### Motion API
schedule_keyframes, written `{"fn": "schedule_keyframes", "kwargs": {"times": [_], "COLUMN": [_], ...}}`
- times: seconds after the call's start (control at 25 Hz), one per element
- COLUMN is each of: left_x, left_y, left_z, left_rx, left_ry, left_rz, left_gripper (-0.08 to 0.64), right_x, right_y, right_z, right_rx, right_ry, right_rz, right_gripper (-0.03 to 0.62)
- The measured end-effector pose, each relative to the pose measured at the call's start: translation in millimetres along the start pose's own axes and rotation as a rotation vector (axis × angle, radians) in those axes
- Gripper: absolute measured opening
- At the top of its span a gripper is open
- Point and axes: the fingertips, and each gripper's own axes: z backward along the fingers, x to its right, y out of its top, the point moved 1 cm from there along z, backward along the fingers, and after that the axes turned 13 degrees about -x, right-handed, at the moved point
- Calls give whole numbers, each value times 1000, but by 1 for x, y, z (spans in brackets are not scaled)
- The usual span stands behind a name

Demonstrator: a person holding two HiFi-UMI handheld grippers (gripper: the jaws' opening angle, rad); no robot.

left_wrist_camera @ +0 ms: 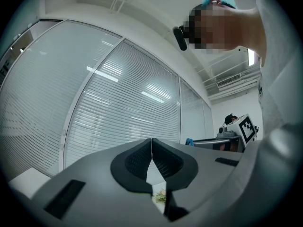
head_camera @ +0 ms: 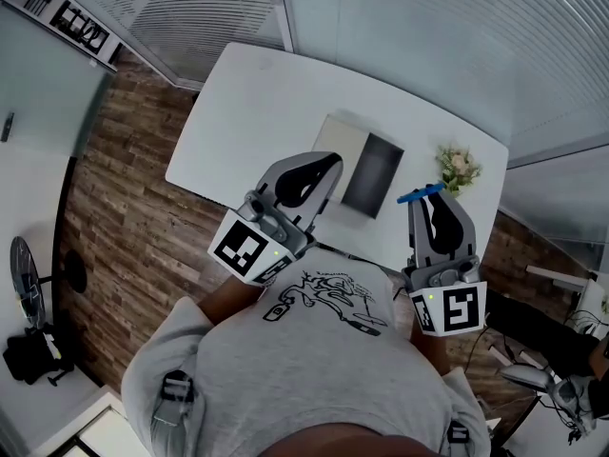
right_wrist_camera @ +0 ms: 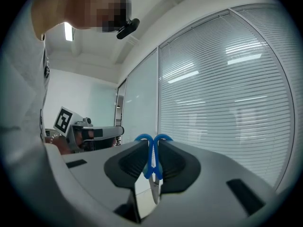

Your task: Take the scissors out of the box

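The right gripper [right_wrist_camera: 152, 151] had its jaws pressed on the blue handles of the scissors [right_wrist_camera: 152, 161], which were held in the air, out of the box [head_camera: 372, 174]. The left gripper [left_wrist_camera: 151, 149] had its jaws closed on nothing. The open box lay on the white tabletop [head_camera: 252, 103], near small flowers [head_camera: 459, 167].

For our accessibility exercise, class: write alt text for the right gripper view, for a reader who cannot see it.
The right gripper is shut on blue-handled scissors, held up before windows with slatted blinds. The left gripper shows at the picture's left edge.
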Motion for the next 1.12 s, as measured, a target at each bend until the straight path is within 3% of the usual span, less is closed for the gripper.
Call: {"fn": "schedule_keyframes", "kwargs": {"times": [1.12], "left_x": [-1], "left_y": [-1], "left_z": [0], "left_rx": [-4], "left_ry": [6], "left_rz": [-1], "left_gripper": [21], "right_x": [5], "right_y": [9], "right_z": [7], "right_rx": [19], "right_ry": [-25], "right_rz": [21], "right_gripper": [74]}}
